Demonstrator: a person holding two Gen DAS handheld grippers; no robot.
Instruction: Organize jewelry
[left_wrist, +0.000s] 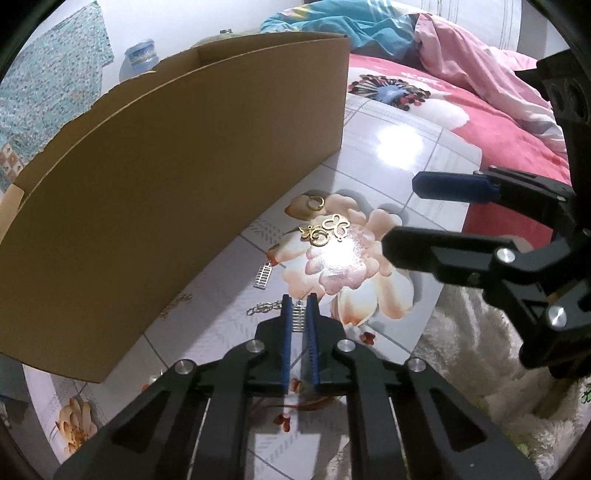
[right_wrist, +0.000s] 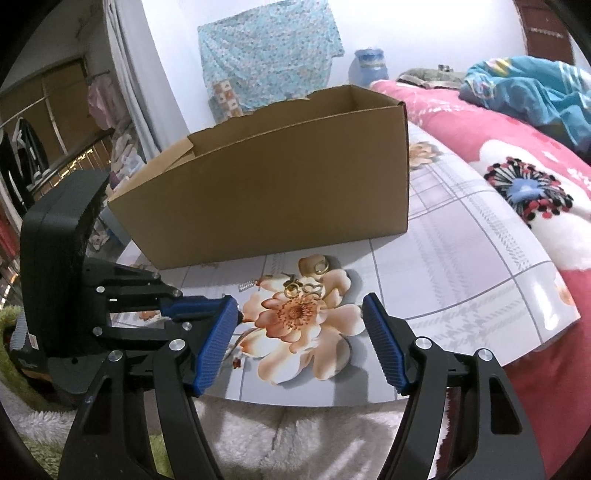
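A: Where is the jewelry relative to your fingers?

B: A silver ladder-shaped earring (left_wrist: 298, 316) sits right between the blue pads of your left gripper (left_wrist: 299, 301), at their tips. The pads have closed in on it with only a thin gap showing, so you are grasping that earring. A silver chain (left_wrist: 263, 307) trails off just left of those fingertips.

A: And the rest?

B: A second silver ladder earring (left_wrist: 263, 275) lies a little beyond the left fingertips, on the floral table cover (left_wrist: 388, 177). Farther ahead sits a cluster of gold pieces (left_wrist: 325, 230), a butterfly shape among them, and beyond that a gold hoop (left_wrist: 314, 202). From your right wrist view the same gold cluster (right_wrist: 301, 290) lies ahead of and between the spread fingers.

A: What about your right gripper?

B: Your right gripper (right_wrist: 301, 325) is released, its jaws standing wide apart with nothing between the pads. It hovers near the table's front edge, to the right of your left gripper.

A: And the box?

B: The cardboard box (left_wrist: 177, 177) stands open-topped just beyond the jewelry, left of your left fingers. A pink blanket (left_wrist: 476, 62) lies on the bed well off to the right.
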